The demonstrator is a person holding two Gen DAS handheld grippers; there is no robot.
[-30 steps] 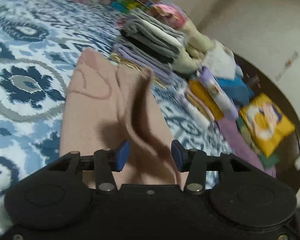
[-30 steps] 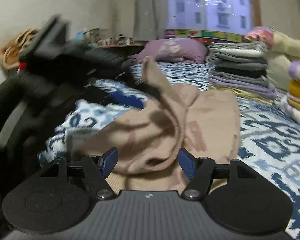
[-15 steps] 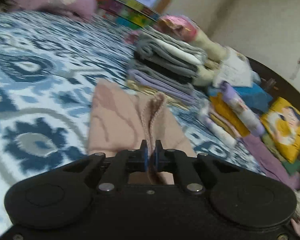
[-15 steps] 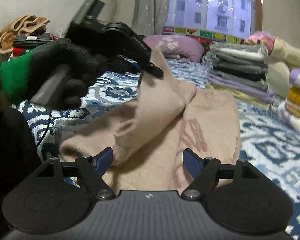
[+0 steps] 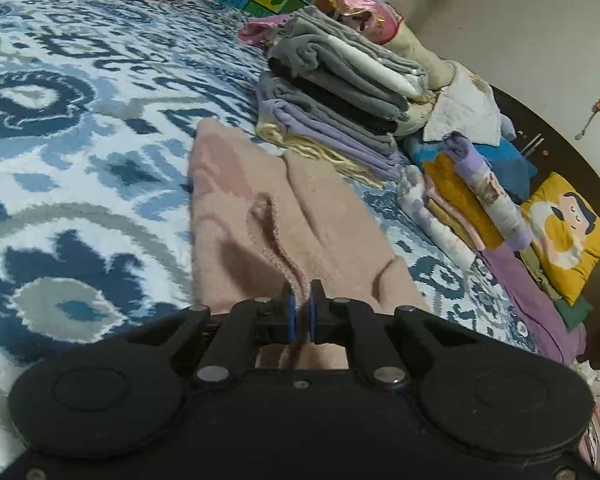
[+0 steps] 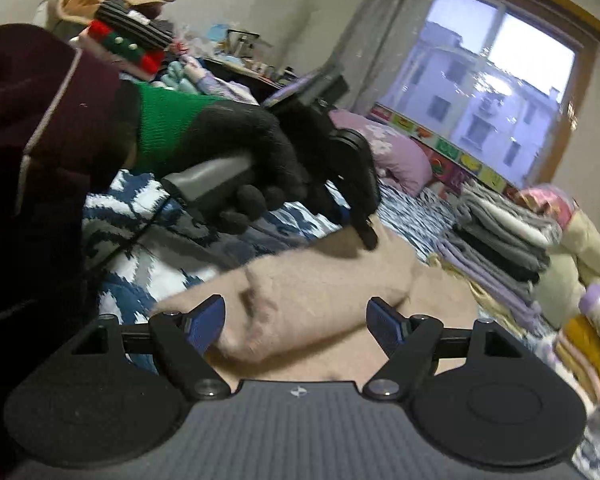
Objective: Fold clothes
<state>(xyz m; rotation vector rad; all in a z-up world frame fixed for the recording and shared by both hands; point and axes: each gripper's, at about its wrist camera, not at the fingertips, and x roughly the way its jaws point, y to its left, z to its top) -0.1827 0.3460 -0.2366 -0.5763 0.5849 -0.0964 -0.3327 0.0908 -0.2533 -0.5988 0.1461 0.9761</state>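
The left gripper (image 5: 303,312) is clamped on a hemmed edge of the pink garment (image 5: 260,216), which lies on the bedspread (image 5: 80,152) straight ahead of it. A stack (image 5: 340,96) of folded clothes sits beyond the garment, ahead and to the right. The right gripper (image 6: 296,324) has its jaws apart, pressing on nothing; a rolled fold of the garment lies between and just ahead of them. A gloved hand (image 6: 236,152) holds the left gripper ahead and left of the right one.

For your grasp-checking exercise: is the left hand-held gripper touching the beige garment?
Touching. The left wrist view shows the left hand-held gripper shut on a raised edge of the beige garment.
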